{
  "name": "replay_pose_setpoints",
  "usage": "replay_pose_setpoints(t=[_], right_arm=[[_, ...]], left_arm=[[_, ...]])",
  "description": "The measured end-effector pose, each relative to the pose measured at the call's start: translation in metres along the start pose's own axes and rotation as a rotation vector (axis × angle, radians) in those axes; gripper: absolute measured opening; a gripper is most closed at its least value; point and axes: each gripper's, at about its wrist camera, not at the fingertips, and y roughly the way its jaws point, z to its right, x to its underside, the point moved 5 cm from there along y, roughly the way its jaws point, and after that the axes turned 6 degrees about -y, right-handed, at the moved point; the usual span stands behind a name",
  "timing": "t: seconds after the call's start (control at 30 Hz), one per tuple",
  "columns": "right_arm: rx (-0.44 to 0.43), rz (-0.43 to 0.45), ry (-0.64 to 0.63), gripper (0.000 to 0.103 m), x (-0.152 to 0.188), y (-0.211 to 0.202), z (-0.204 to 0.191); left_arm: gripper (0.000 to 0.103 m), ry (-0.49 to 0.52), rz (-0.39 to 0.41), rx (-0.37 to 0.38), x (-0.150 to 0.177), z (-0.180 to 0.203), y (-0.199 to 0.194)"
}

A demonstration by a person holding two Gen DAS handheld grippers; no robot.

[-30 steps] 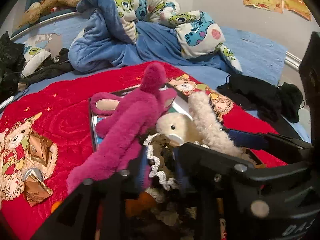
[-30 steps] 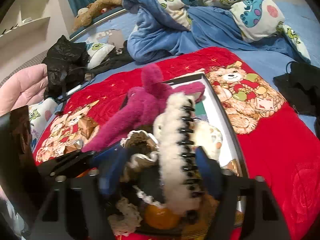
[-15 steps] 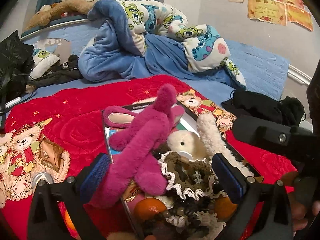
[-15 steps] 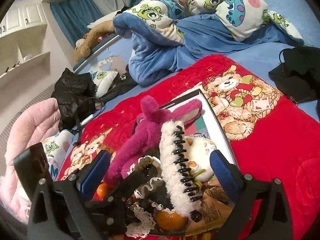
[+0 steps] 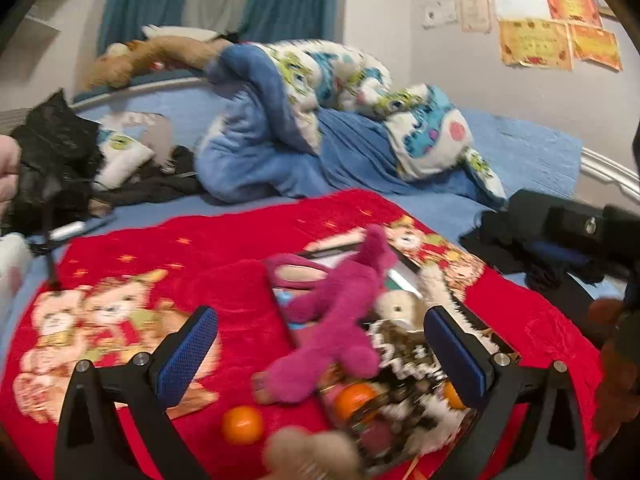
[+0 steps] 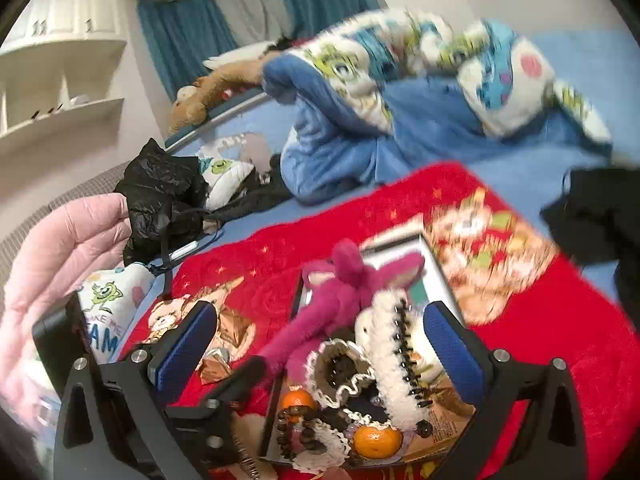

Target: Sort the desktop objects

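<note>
A shallow tray [image 6: 437, 270] on the red bear-print blanket [image 5: 208, 264] holds a heap. In it lie a magenta plush toy [image 6: 344, 292] [image 5: 344, 304], a fluffy white hair claw [image 6: 392, 360], a brown lace scrunchie [image 6: 340, 364] and oranges [image 6: 376, 440]. One orange [image 5: 242, 424] lies on the blanket beside the tray. My left gripper [image 5: 320, 350] hangs open above the near end of the heap, nothing between its blue pads [image 5: 188, 352]. My right gripper [image 6: 320, 344] is open too, raised over the same heap, with the claw below and beyond its pads.
A crumpled blue monster-print duvet [image 6: 400, 92] fills the back of the bed. Black clothing [image 5: 520, 232] lies right of the blanket, a black bag [image 6: 160, 192] left. Crumpled wrappers [image 6: 224, 344] sit on the blanket. A pink sleeve [image 6: 60, 248] is at the left edge.
Both grippers have opened wide and lifted up and back from the heap. A second ago the left one was narrow and low in the pile; the right one straddled the hair claw.
</note>
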Motion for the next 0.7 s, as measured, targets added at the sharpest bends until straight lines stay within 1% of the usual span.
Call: replay_pose_setpoints(t=[0.13, 0.2, 0.27, 0.33, 0.37, 0.4, 0.43, 0.5, 0.57, 0.6, 0.67, 0.7], right_arm=[[0.064, 0.048, -0.075, 0.103, -0.019, -0.033, -0.033], [0.082, 0.089, -0.100, 0.103, -0.024, -0.053, -0.050], [0.109, 0.124, -0.128, 0.103, -0.022, -0.076, -0.071], [0.153, 0.126, -0.158, 0.103, -0.012, -0.091, -0.090], [0.178, 0.125, -0.164, 0.103, -0.007, -0.095, -0.096], [0.196, 0.130, -0.169, 0.103, 0.000, -0.099, -0.101], [0.209, 0.145, -0.165, 0.103, 0.012, -0.102, -0.107], [0.212, 0.151, -0.148, 0.103, 0.030, -0.102, -0.111], [0.213, 0.140, -0.109, 0.103, 0.058, -0.095, -0.112], [0.199, 0.135, -0.103, 0.103, 0.071, -0.090, -0.112], [0.178, 0.122, -0.125, 0.103, 0.100, -0.077, -0.118], [0.175, 0.095, -0.135, 0.103, 0.111, -0.069, -0.122]], left_arm=[[0.103, 0.012, 0.047, -0.144, -0.008, -0.032, -0.049], [0.103, 0.012, 0.121, -0.223, -0.016, -0.048, -0.083], [0.103, -0.003, 0.159, -0.277, -0.018, -0.059, -0.109], [0.103, -0.011, 0.157, -0.284, -0.013, -0.070, -0.133], [0.103, -0.018, 0.136, -0.274, -0.005, -0.078, -0.146], [0.103, -0.022, 0.126, -0.269, 0.000, -0.081, -0.151], [0.103, -0.030, 0.114, -0.263, 0.008, -0.087, -0.159], [0.103, -0.047, 0.100, -0.269, 0.028, -0.100, -0.172], [0.103, -0.056, 0.086, -0.265, 0.047, -0.106, -0.174], [0.103, -0.064, 0.077, -0.262, 0.056, -0.110, -0.175], [0.103, -0.076, 0.057, -0.241, 0.076, -0.116, -0.172], [0.103, -0.077, 0.055, -0.229, 0.084, -0.117, -0.170]])
